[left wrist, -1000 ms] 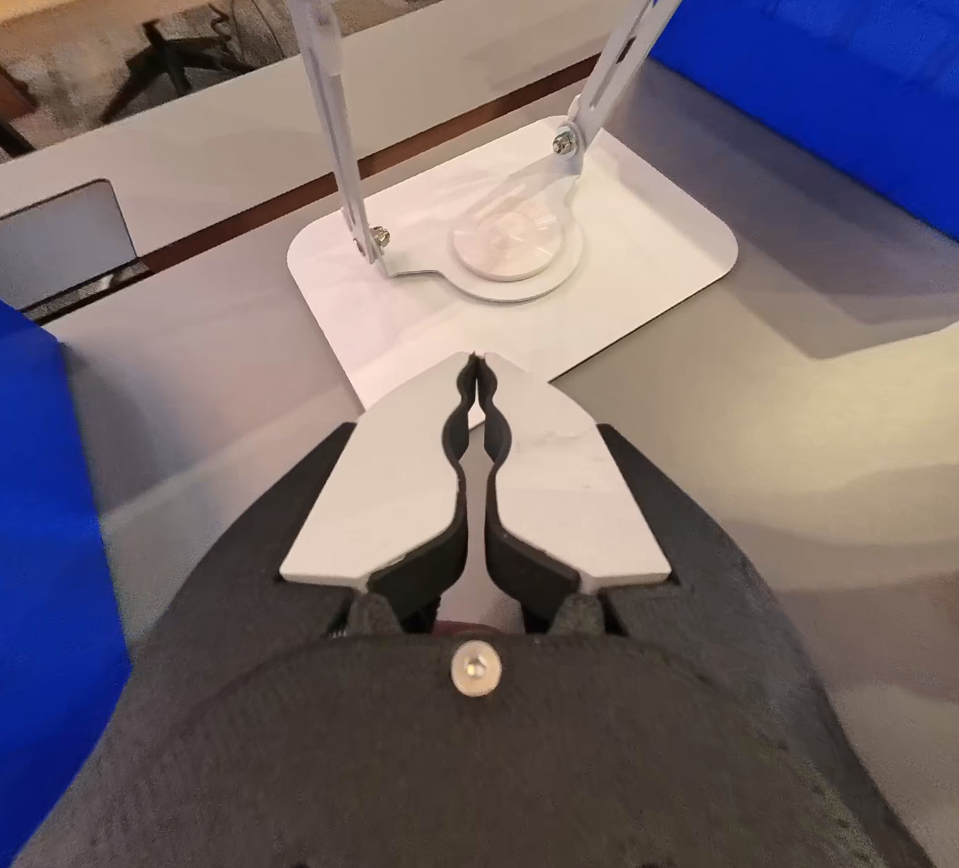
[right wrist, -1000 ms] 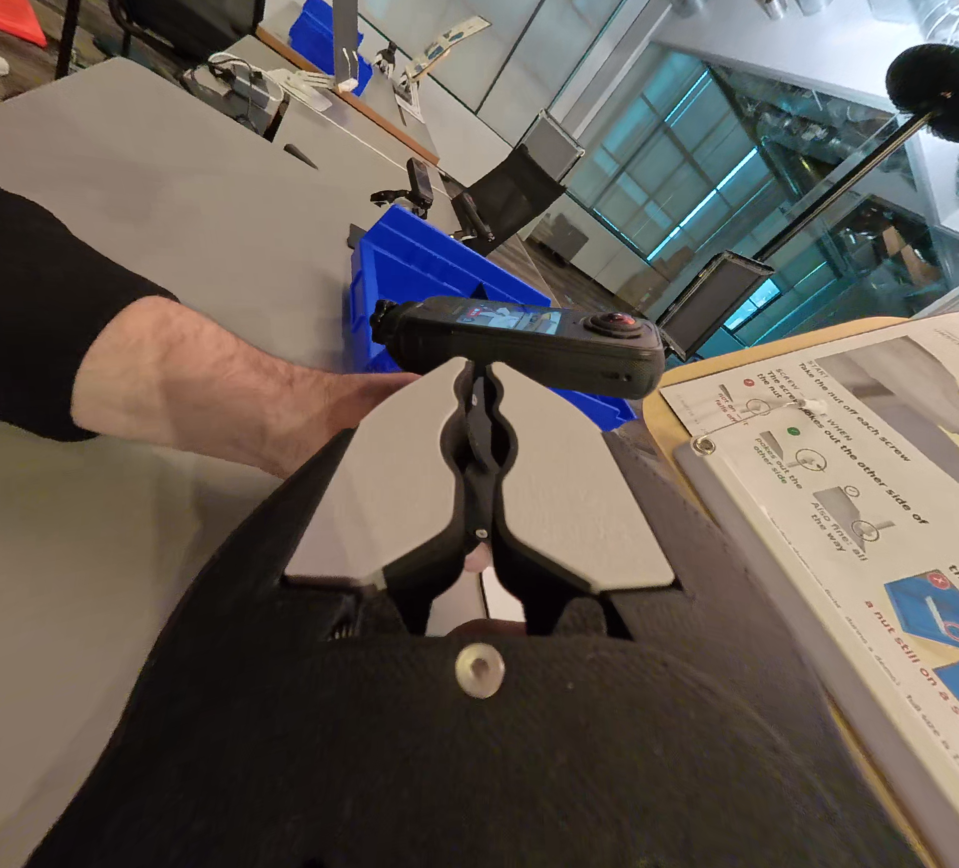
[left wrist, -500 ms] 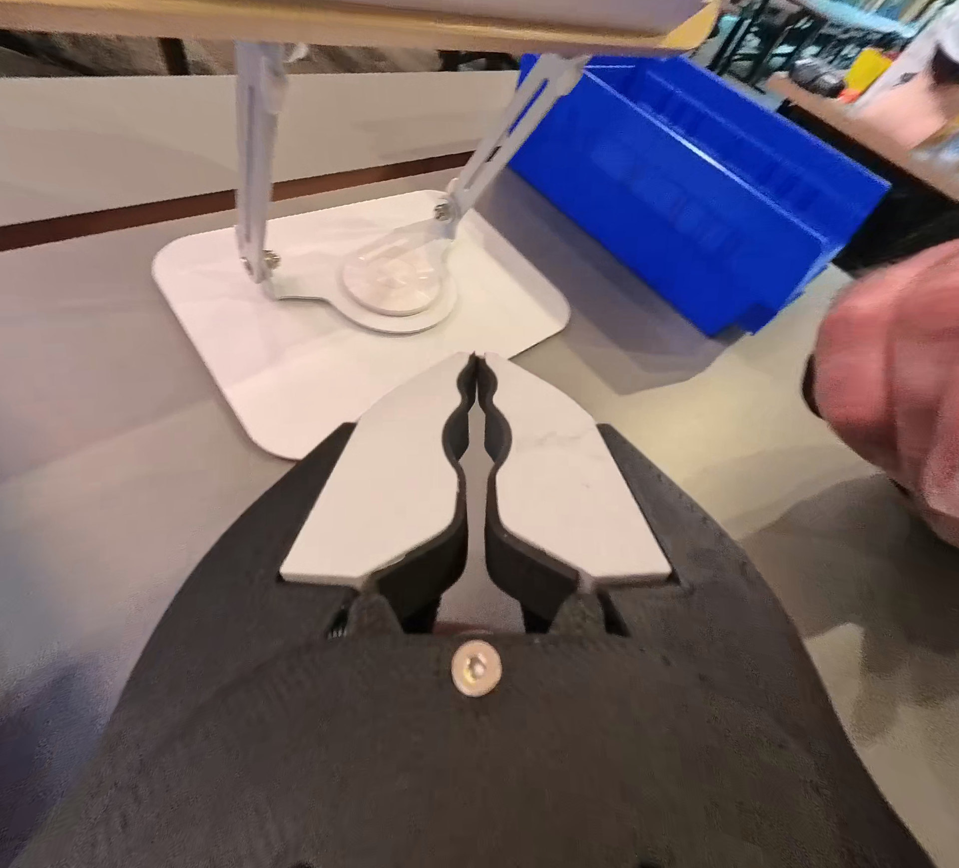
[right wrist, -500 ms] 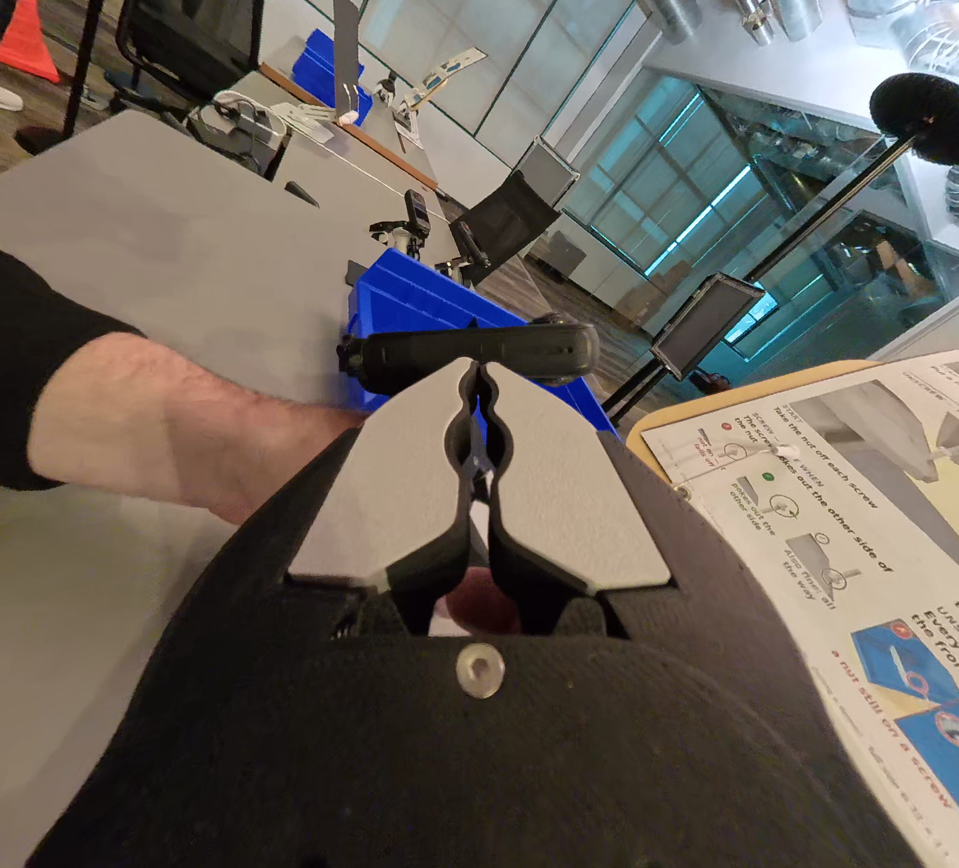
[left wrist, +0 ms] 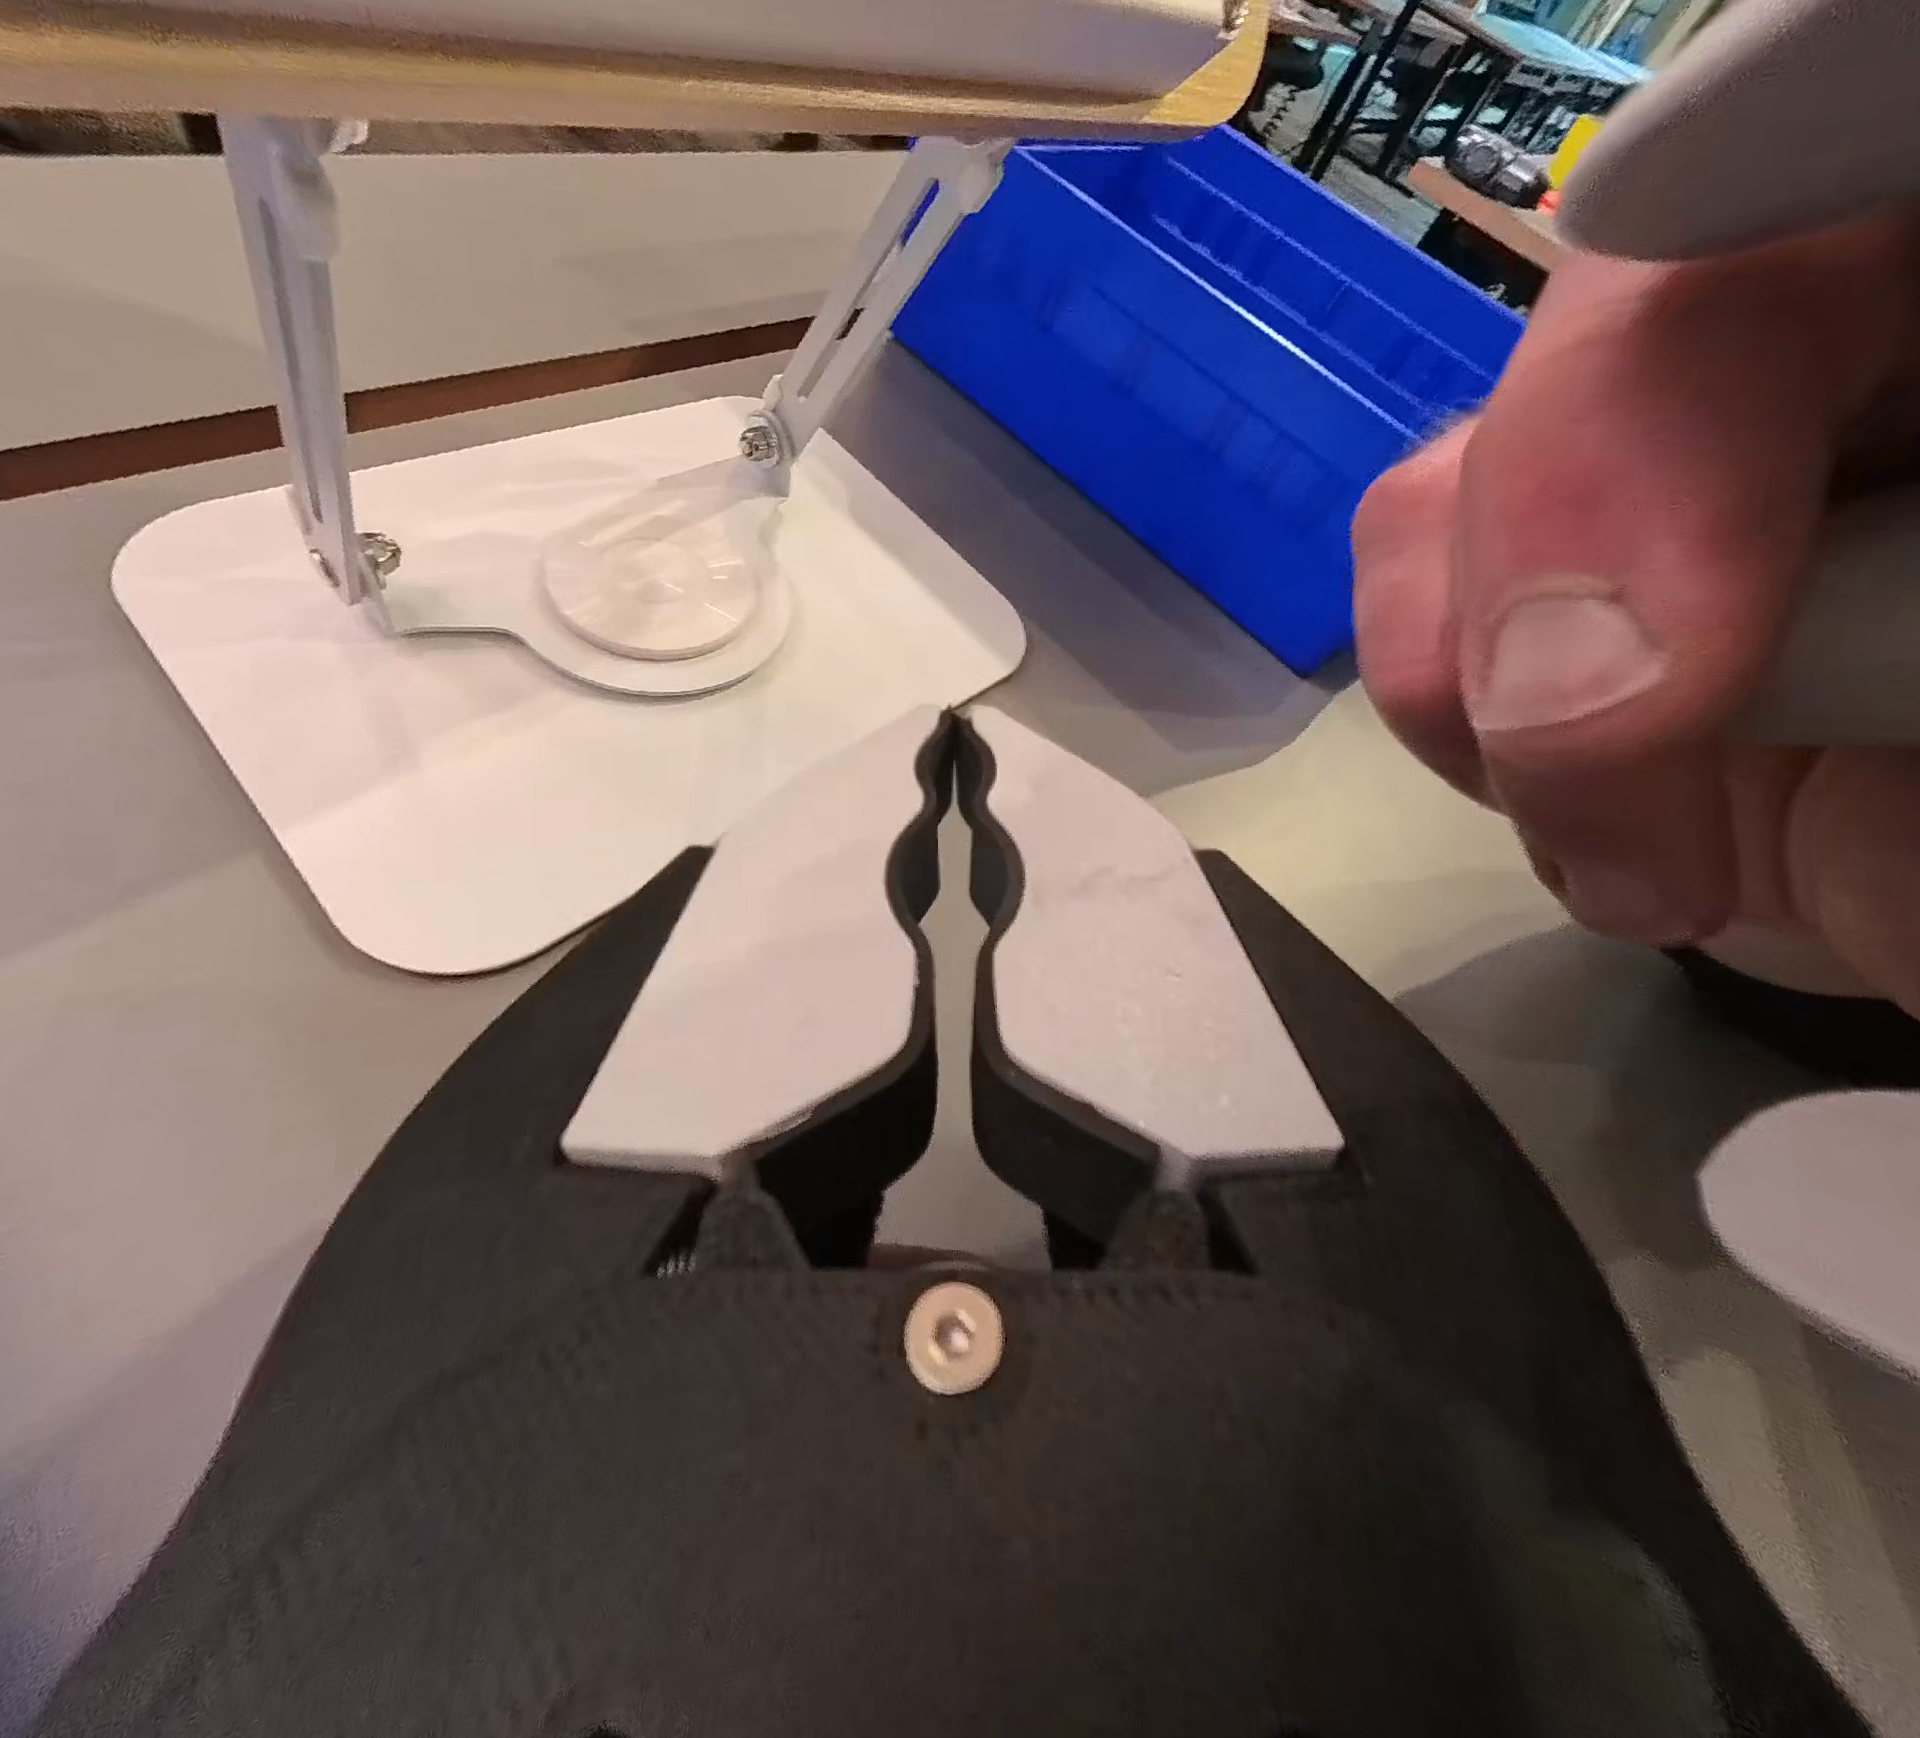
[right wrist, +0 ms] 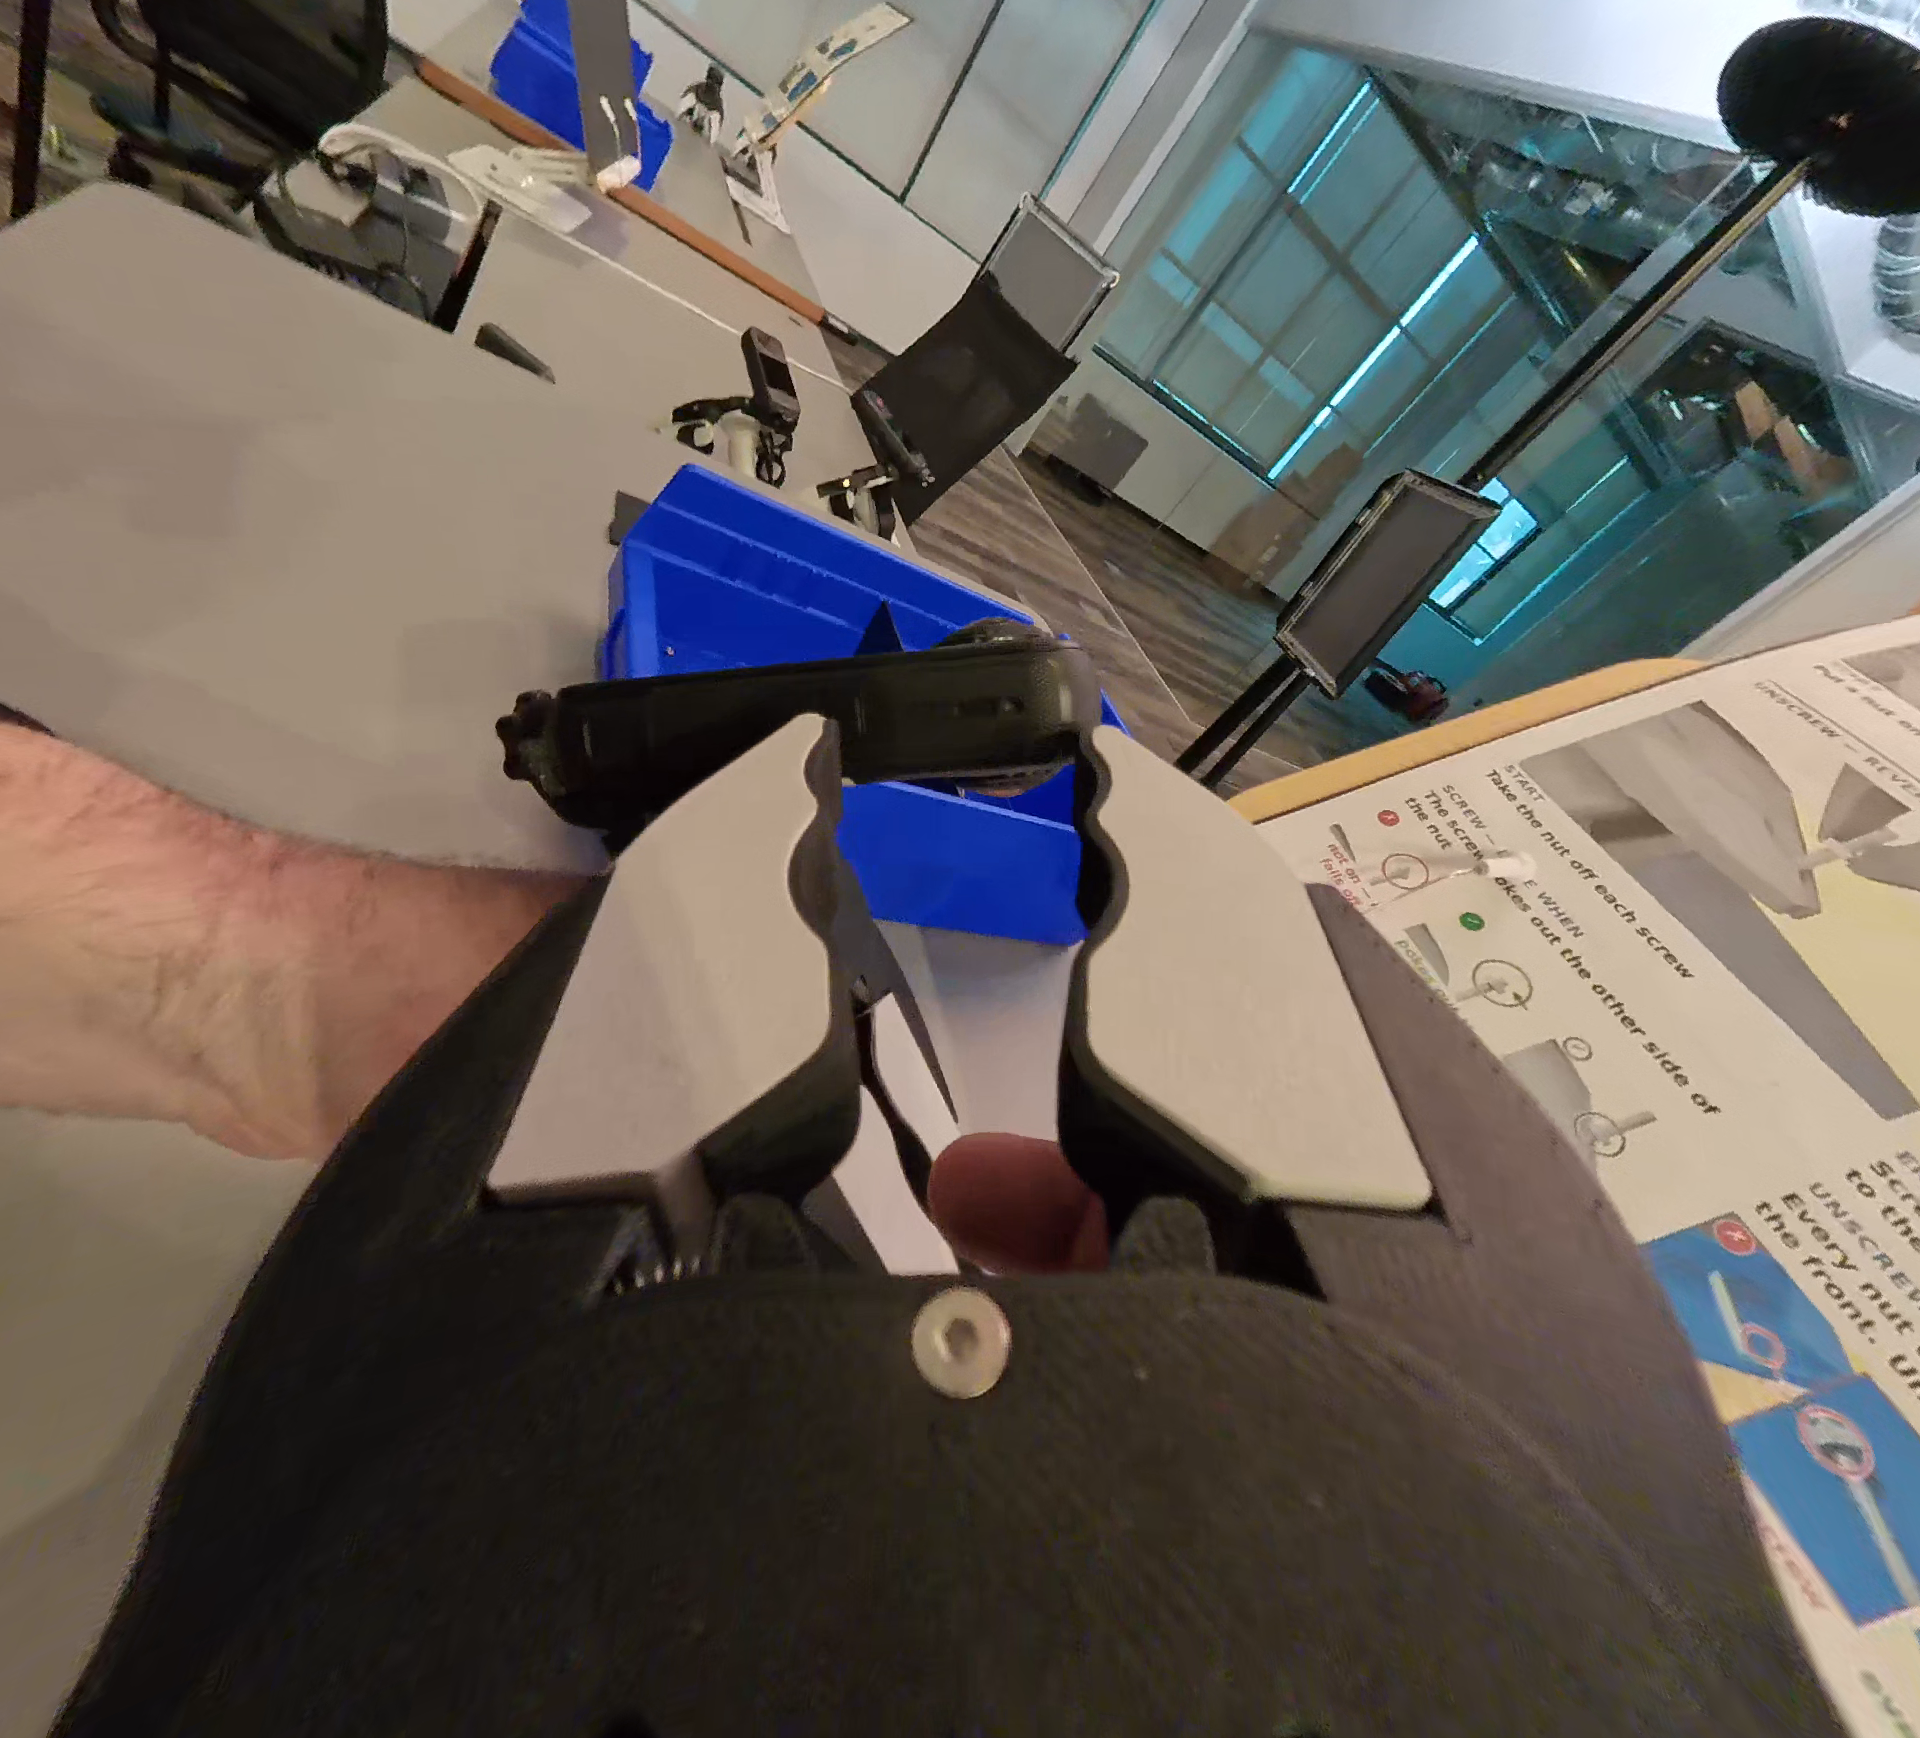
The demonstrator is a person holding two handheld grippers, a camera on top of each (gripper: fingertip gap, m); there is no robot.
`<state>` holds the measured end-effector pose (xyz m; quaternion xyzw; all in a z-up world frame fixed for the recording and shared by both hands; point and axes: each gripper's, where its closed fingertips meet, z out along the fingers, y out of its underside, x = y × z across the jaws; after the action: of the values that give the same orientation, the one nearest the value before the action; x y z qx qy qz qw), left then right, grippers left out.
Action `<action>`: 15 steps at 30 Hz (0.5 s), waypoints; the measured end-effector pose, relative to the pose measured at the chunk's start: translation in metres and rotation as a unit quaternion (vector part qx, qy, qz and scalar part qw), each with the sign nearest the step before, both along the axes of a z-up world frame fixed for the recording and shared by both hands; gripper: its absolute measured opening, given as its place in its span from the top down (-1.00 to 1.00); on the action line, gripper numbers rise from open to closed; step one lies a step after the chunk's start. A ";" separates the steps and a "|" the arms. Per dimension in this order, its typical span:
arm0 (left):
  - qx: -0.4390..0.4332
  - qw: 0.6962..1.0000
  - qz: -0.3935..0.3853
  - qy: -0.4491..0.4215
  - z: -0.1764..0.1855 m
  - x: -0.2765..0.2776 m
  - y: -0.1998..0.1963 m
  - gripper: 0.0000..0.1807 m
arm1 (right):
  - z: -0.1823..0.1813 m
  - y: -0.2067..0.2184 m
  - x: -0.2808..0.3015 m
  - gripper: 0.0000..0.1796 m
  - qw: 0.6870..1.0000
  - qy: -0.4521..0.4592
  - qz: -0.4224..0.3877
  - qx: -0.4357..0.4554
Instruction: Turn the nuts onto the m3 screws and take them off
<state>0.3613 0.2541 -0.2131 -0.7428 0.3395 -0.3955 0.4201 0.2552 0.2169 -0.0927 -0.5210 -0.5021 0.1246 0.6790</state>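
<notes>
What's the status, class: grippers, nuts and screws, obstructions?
Left gripper shut, empty. Right gripper open, empty. No nuts or screws visible. Blue bin and white stand ahead.

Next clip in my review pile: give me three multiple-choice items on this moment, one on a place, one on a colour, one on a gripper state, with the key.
1. Where does the white stand base lie?
A. inside the bin
B. flat on the grey table
C. on the floor

2. What colour is the bin beside the stand?
A. blue
B. red
C. green

3. How do the two grippers stand?
A. both open
B. both shut
C. left shut, right open

Key: 1 B, the base plate rests on the table just ahead of the left gripper. 2 A, its walls are plain blue in both views. 3 C, the left fingertips meet with nothing between them, while the right gripper shows a wide gap.
</notes>
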 end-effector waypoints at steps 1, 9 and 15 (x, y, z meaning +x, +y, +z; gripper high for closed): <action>0.001 1.000 0.005 0.004 -0.001 -0.001 0.001 1.00 | 0.000 0.001 0.000 0.51 1.000 0.006 0.000 -0.005; 0.015 0.997 0.059 0.038 -0.013 -0.012 0.018 1.00 | -0.005 0.006 0.004 0.46 1.000 0.005 -0.016 -0.011; 0.044 0.991 0.102 0.068 -0.016 -0.023 0.033 1.00 | -0.008 0.006 0.004 0.49 1.000 -0.008 -0.016 -0.015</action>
<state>0.3382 0.2870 -0.2292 -0.7795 0.3066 -0.2841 0.4666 0.2588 0.2230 -0.1010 -0.5399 -0.4974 0.1173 0.6689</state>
